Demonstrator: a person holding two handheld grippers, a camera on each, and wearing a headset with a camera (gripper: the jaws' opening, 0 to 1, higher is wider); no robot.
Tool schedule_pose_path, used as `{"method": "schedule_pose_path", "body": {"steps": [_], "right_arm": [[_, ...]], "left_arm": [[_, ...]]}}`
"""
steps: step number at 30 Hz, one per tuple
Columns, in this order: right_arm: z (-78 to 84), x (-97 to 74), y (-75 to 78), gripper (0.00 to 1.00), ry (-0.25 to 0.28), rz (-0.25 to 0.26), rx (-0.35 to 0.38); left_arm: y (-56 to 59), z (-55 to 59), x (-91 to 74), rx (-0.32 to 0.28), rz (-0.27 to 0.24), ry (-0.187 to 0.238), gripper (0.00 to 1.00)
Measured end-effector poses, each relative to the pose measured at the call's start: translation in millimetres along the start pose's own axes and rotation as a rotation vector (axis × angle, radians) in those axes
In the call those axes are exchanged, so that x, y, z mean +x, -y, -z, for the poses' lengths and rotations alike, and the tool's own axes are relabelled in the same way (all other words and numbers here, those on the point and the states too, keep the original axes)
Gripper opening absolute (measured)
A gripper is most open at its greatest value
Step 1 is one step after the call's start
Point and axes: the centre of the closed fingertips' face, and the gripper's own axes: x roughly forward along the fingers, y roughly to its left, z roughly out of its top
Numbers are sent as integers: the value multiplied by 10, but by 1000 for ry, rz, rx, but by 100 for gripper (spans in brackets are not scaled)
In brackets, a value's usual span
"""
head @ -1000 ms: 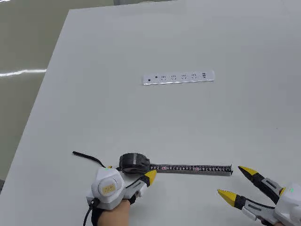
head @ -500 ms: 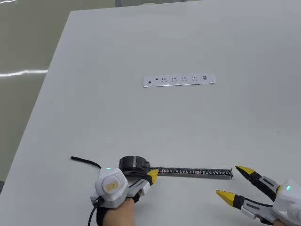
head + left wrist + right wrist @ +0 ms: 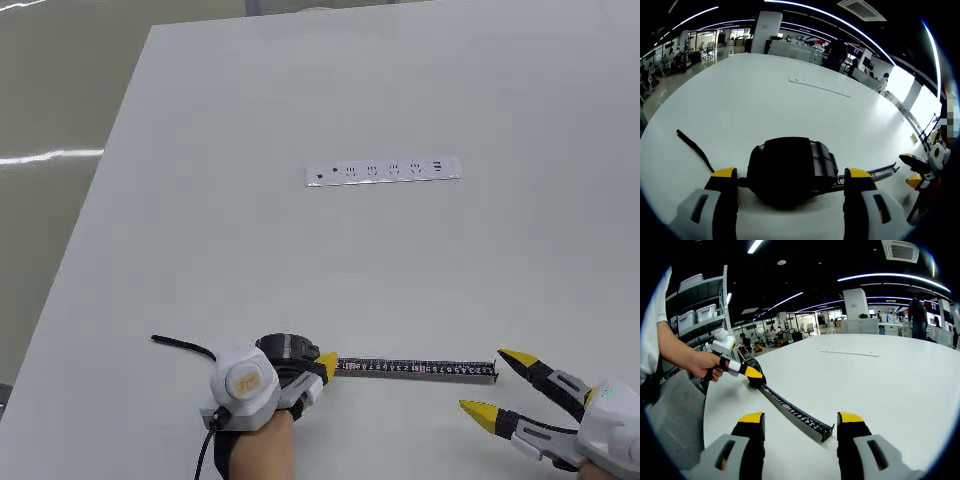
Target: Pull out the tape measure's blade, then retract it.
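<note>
At seven o'clock the left gripper point(image 3: 303, 362) clamps the tape measure point(image 3: 790, 165); its blade point(image 3: 415, 369) lies out toward three o'clock, its hook point(image 3: 826, 431) between the right gripper's point(image 3: 488, 381) parted jaws, untouched. Unguided, it could whip back and jolt the tape measure loose.

Left gripper point(image 3: 790, 174) jaws clamped on tape measure point(image 3: 286, 347), right gripper point(image 3: 487, 381) jaws spread apart

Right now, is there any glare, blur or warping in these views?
Head view: even, sharp light, with a glare streak on the floor. Left gripper view: fisheye bends the table; the tape measure is dark, the windows blown out. Right gripper view: the blade markings read sharp.
</note>
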Motion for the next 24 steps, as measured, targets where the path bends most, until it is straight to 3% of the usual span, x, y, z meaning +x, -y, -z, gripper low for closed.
{"method": "schedule_pose_path", "body": {"steps": [3,15,24], "right_arm": [[10,12,6,58,-3,-4,1],[-9,54,70,55,-1,-10,6],[0,82,108,54,-3,-15,9]], "left_arm": [[9,-4,4,-44,-4,8,86],[25,-41,30,-58,-16,41,75],[-12,-41,37,-95,-31,42,70]]}}
